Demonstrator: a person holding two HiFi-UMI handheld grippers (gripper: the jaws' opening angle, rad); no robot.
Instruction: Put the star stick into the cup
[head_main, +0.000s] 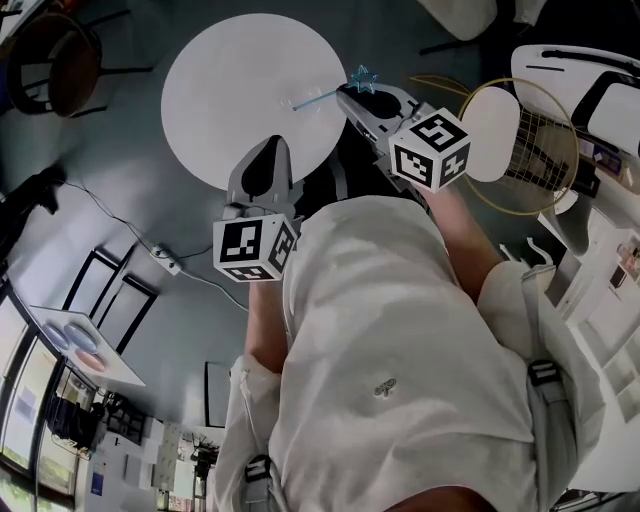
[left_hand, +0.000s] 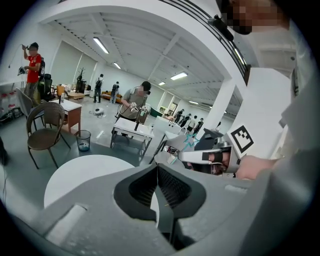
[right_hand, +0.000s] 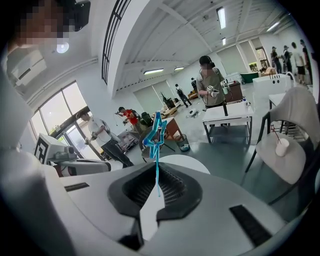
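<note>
Star stick (right_hand: 155, 131): we see it pinched in the right gripper (head_main: 348, 93), its thin blue shaft pressed between the two ribbed pads. The blue star end stands above the jaws in the right gripper view. In the head view the star sits upper centre-right of the frame, just off the right edge of the round white table (head_main: 230, 90). The pale shaft runs left over the tabletop, and we cannot tell whether it touches the table. The right jaws are nearly together, closed on the shaft. Left gripper (left_hand: 157, 166): jaws pressed together with nothing between them in the left gripper view. In the head view it is at centre-left, its tip over the lower edge of the table, below and left of the star. The two grippers are apart, not touching. Cup (right_hand: 282, 147): a small white one at the right edge of the right gripper view, upright on a white seat (right_hand: 275, 165), with a thin stick-like thing leaning out of it. It is well apart from the star stick. We cannot pick the cup out in the head view. The person's white shirt (head_main: 400, 380) fills the lower half of the head view. Other people stand in the background of both gripper views, too small to detail.
</note>
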